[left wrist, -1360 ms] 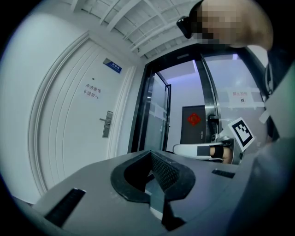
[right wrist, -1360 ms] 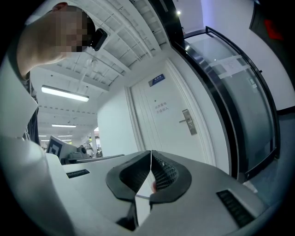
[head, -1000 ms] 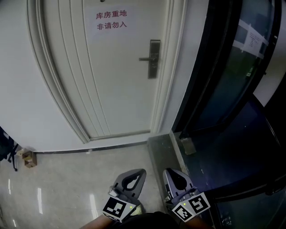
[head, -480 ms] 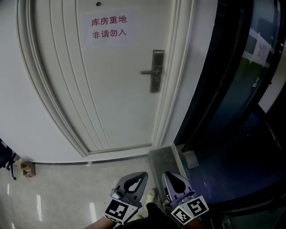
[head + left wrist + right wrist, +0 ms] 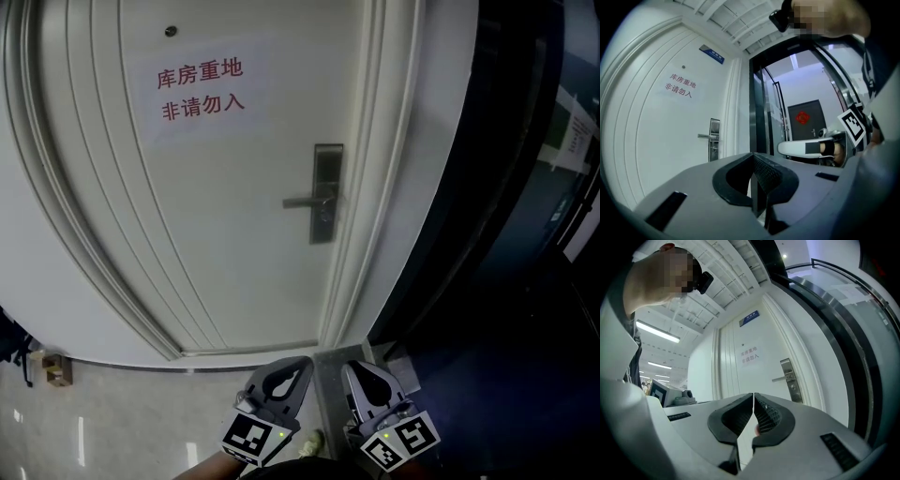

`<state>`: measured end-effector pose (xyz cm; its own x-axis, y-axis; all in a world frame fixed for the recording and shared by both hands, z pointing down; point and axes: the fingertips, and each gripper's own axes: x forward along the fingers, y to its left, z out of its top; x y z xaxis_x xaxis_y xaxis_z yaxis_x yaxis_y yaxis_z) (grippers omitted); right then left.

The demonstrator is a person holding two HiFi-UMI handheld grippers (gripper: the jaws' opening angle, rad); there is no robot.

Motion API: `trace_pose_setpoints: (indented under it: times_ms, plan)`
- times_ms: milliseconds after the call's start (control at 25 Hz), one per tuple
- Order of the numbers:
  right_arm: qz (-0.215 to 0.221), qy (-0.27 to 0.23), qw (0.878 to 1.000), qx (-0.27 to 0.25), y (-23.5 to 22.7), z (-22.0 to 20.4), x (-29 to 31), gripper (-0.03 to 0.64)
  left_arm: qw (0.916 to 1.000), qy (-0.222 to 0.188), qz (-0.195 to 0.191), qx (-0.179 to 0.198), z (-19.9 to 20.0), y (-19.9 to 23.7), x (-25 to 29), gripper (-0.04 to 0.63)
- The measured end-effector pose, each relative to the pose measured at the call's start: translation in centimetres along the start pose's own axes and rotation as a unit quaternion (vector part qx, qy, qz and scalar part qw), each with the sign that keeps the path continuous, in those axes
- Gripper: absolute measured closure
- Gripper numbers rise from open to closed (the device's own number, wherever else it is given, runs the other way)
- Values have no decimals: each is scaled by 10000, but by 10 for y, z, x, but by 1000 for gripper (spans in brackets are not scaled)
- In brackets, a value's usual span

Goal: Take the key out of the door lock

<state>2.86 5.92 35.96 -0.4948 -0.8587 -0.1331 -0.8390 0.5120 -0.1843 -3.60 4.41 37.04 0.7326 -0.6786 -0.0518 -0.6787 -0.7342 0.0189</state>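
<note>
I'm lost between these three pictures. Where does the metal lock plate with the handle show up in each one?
Head view: the lock plate sits slightly right of centre, a little above mid-height.
Left gripper view: the lock plate is left of centre, a little below mid-height.
Right gripper view: the lock plate is right of centre, a little below mid-height.
Shared landmark: the red-lettered notice, up and left of the plate in all three.

Dim down here, and the white door [image 5: 234,262] reads grey. Ceiling strip lights [image 5: 658,332] glow bright, the floor [image 5: 112,422] glints, and fisheye edges bend and blacken.
</note>
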Motion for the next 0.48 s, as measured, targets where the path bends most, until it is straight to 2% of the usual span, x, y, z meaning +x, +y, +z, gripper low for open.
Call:
trace_pose_setpoints:
  times_ms: [200, 320, 480]
  plan:
    - [4, -17, 10000, 21, -53, 9, 28, 601, 9998, -6, 59, -181, 1, 31, 63, 592]
    - [-16, 14, 10000, 96, -74, 8, 39, 601, 9964, -15, -7, -842, -4, 54, 95, 592]
    - [-56, -2, 9999, 116, -96, 12, 52, 601, 9823, -99, -21, -1872, -8, 92, 134, 591]
